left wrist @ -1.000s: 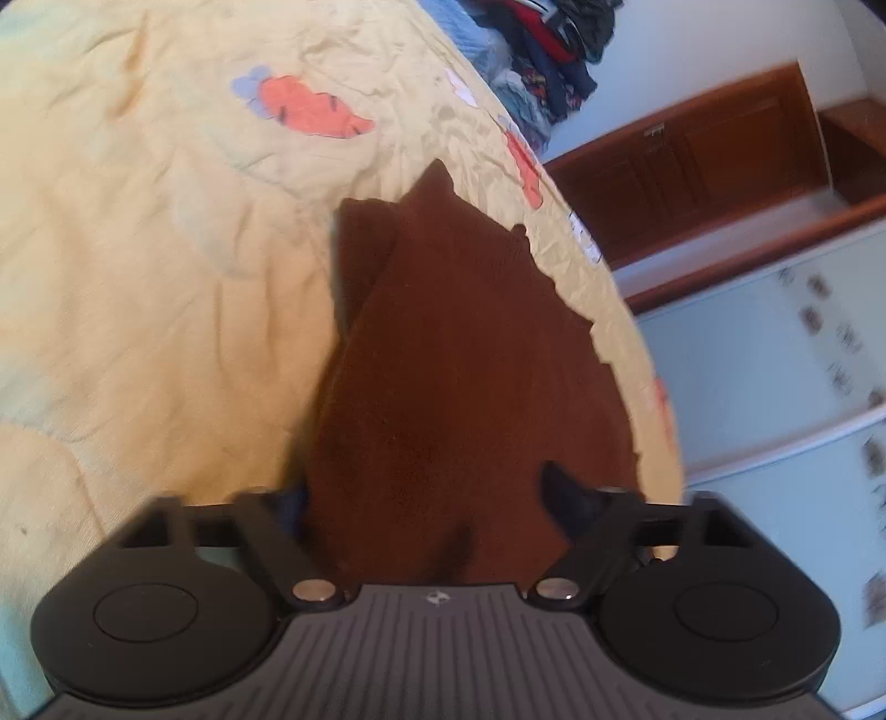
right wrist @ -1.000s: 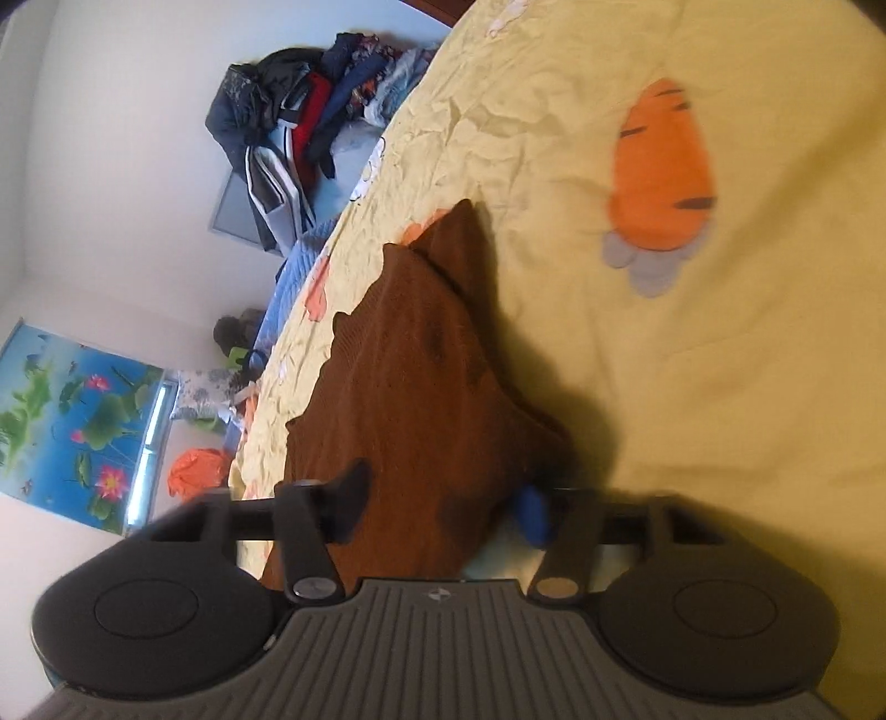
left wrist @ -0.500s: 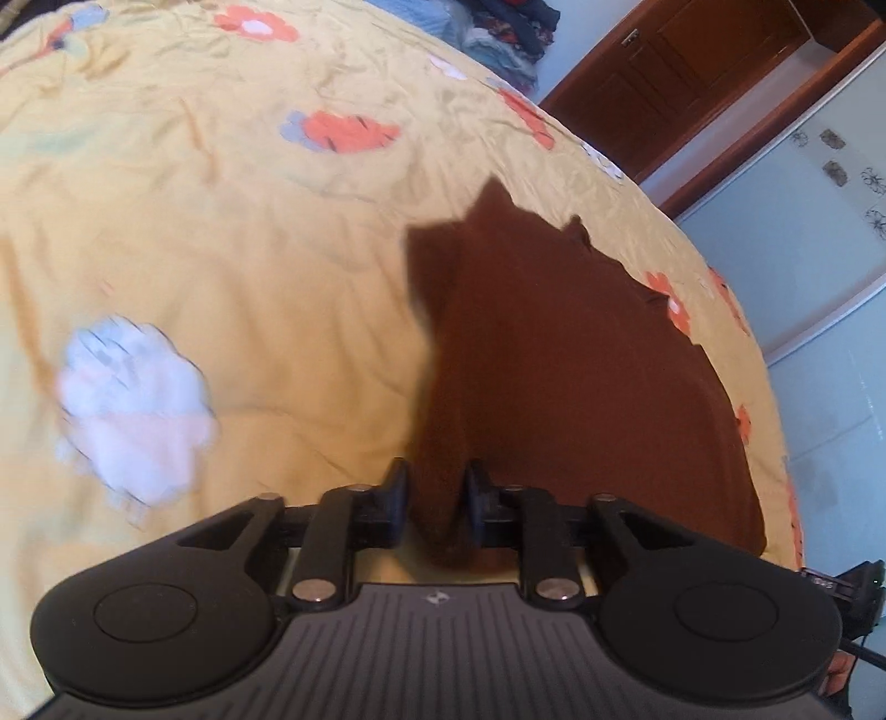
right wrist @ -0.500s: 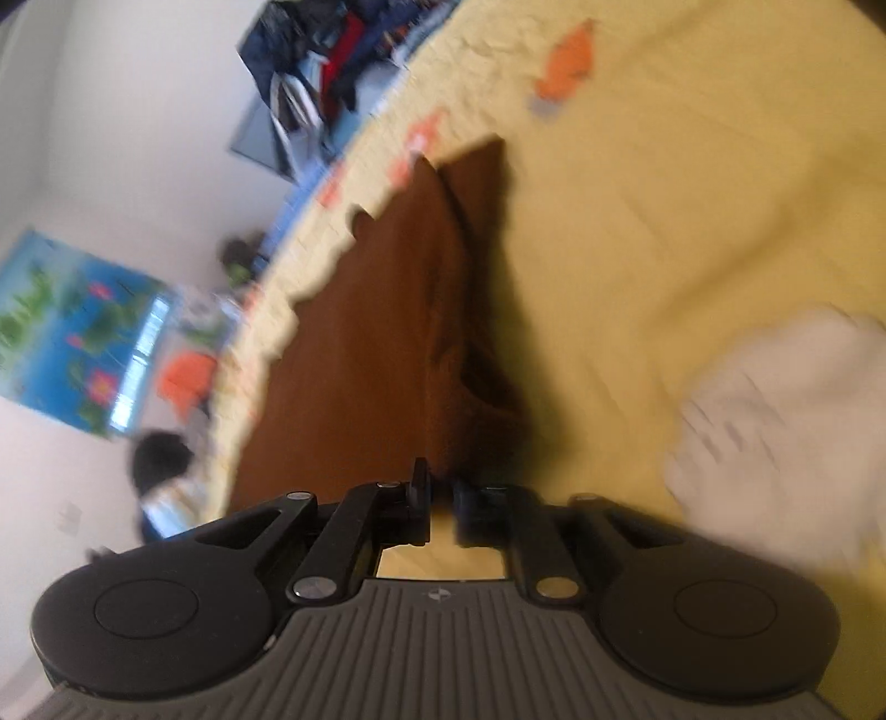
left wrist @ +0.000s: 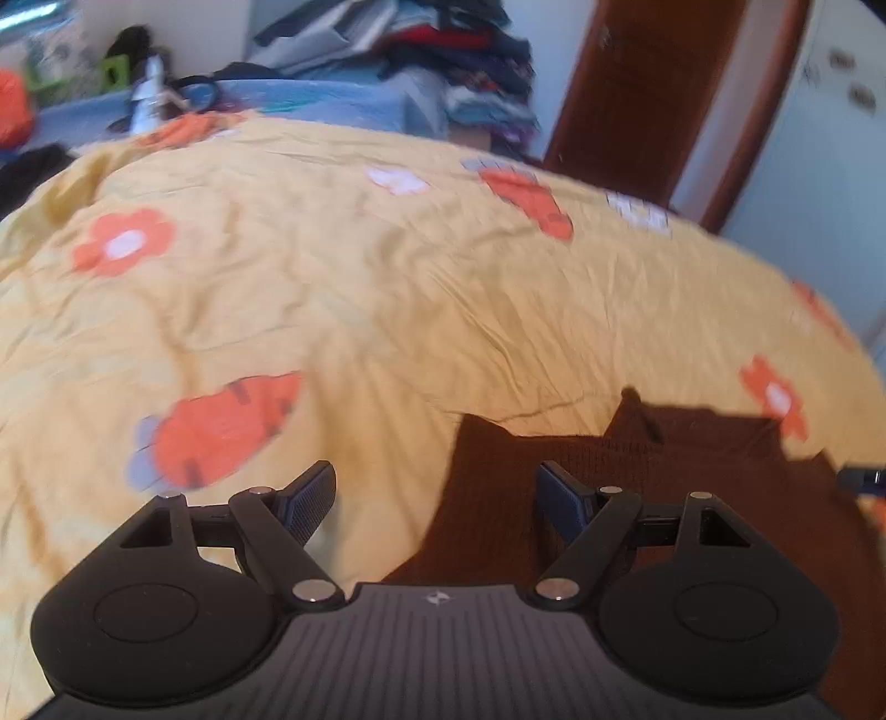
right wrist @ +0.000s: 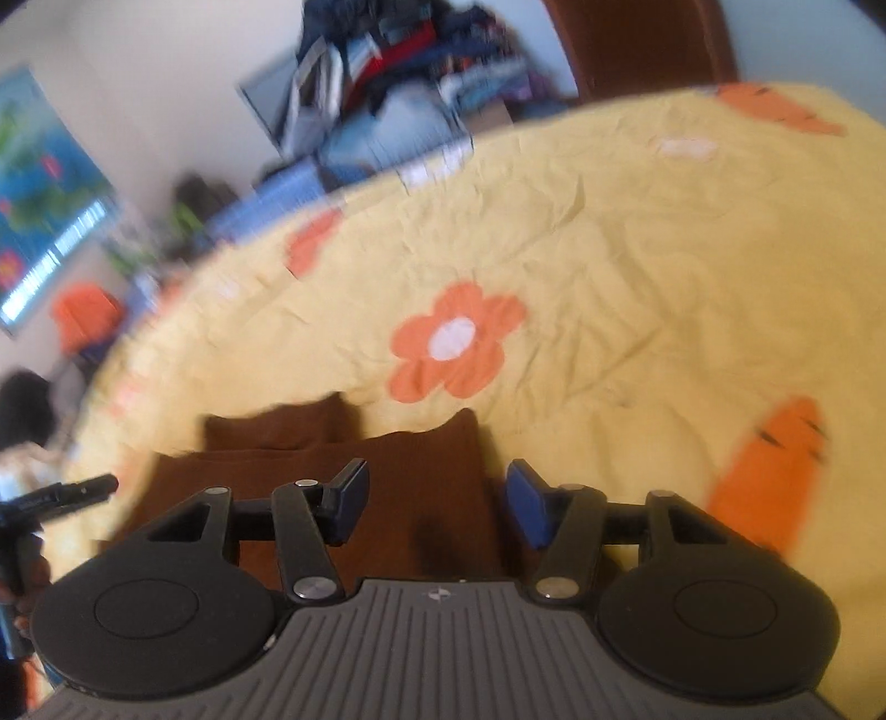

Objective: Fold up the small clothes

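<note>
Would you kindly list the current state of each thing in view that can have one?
Brown garment: lying folded on the bedspread, held by neither gripper.
Left gripper: fingers opening, nothing pinched between them.
Right gripper: fingers opening, above the garment's edge, not pressing it.
Yellow bedspread: spread out, wrinkled.
Clothes pile: heaped and unfolded beyond the bed.

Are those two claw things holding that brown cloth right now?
No. Both the left gripper and right gripper are opening, fingers clear; the brown garment lies on the bedspread.
</note>
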A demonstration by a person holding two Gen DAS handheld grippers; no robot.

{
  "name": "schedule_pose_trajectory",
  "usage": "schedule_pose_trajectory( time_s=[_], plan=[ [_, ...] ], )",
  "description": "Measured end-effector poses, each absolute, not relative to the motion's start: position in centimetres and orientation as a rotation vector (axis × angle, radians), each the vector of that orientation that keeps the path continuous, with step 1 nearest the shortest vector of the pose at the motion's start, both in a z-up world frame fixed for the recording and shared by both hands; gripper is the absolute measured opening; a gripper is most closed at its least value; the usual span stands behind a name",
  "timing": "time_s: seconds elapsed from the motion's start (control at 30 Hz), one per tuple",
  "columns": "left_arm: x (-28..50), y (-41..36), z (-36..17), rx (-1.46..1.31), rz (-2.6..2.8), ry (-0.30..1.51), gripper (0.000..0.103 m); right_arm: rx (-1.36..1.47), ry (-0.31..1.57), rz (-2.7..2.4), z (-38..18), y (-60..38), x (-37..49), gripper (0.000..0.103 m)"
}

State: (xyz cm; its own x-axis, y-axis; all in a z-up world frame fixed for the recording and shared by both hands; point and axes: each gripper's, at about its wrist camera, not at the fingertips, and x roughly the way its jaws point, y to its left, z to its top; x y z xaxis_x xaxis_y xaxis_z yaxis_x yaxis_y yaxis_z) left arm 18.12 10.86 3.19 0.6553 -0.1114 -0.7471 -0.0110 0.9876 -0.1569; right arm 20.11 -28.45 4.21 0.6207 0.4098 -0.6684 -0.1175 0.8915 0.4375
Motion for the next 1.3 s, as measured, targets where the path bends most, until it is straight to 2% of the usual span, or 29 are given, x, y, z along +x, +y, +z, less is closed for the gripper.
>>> schedule_pose_trajectory(
  time_s=[0.03,0.07,0.1,0.13,0.17,0.33,0.4,0.47,0.5,0.57,0.67,0.7,0.73,0.77,0.8,0.87,0.97,1.0,1.03,1.13,1.23,1.27,1.3],
  plan=[
    [18.7,10.1,2.6,-0.125,-0.065,0.867,0.074,0.355,0.871,0.299,3.7,-27.7,20.9,0.057],
    [18.9,9.5,2.0,-0.108,-0.079,0.872,0.063,0.337,0.88,0.3,3.2,-27.1,21.4,0.052],
    [18.9,9.0,2.0,-0.079,-0.084,0.844,0.029,0.322,0.87,0.313,2.7,-26.5,21.4,0.035],
    [19.0,8.6,2.3,-0.055,-0.091,0.839,0.005,0.316,0.864,0.338,2.6,-26.3,21.4,0.021],
    [18.9,8.4,2.9,-0.056,-0.089,0.834,0.005,0.329,0.867,0.366,2.5,-26.2,21.4,0.015],
    [17.3,8.9,6.1,-0.061,-0.081,0.682,0.005,0.393,0.662,0.383,6.0,-28.1,18.5,0.012],
    [18.5,8.3,4.8,0.0,-0.034,0.701,0.005,0.416,0.646,0.339,5.6,-29.4,18.9,0.012],
    [20.2,7.7,2.1,0.053,0.003,0.777,0.005,0.412,0.717,0.272,3.4,-29.8,20.2,0.012],
    [19.8,7.5,1.8,0.068,0.019,0.737,0.01,0.406,0.746,0.254,2.3,-29.7,20.7,0.012],
    [19.1,6.9,2.3,0.107,0.039,0.729,0.01,0.408,0.727,0.24,1.5,-29.3,20.2,0.011],
    [15.7,7.0,5.1,0.114,0.049,0.656,0.016,0.417,0.716,0.208,2.9,-28.8,18.4,0.038],
    [14.4,7.0,6.0,0.095,0.062,0.621,0.026,0.395,0.672,0.202,3.9,-28.5,17.2,0.042],
    [12.9,6.9,6.8,0.052,0.052,0.588,0.047,0.38,0.625,0.202,5.1,-28.3,15.8,0.047],
    [11.9,6.7,7.2,0.008,0.023,0.568,0.061,0.373,0.592,0.22,5.9,-27.9,14.7,0.049],
    [11.2,6.1,7.3,-0.022,-0.01,0.561,0.081,0.358,0.583,0.258,6.5,-27.1,13.8,0.051],
    [11.1,4.1,6.2,0.005,-0.052,0.602,0.082,0.288,0.602,0.318,6.3,-24.6,13.1,0.056],
    [12.4,2.6,2.5,0.121,-0.004,0.723,0.082,0.166,0.674,0.31,3.9,-21.2,13.6,0.056],
    [12.5,3.1,1.2,0.135,0.016,0.727,0.083,0.136,0.696,0.289,2.8,-20.9,13.9,0.055],
    [12.0,4.3,0.8,0.078,0.006,0.688,0.083,0.103,0.642,0.295,2.1,-21.1,13.4,0.054],
    [12.6,5.5,0.8,0.037,0.034,0.714,0.087,0.179,0.583,0.287,1.5,-23.8,12.5,0.052],
    [12.0,3.8,1.8,0.127,0.101,0.716,0.085,0.195,0.597,0.289,1.9,-24.3,12.8,0.051],
    [11.0,3.2,2.6,0.146,0.112,0.708,0.085,0.146,0.612,0.267,2.4,-23.7,12.7,0.051],
    [9.8,2.8,3.4,0.138,0.09,0.692,0.085,0.119,0.627,0.231,3.1,-23.1,12.1,0.057]
  ],
)
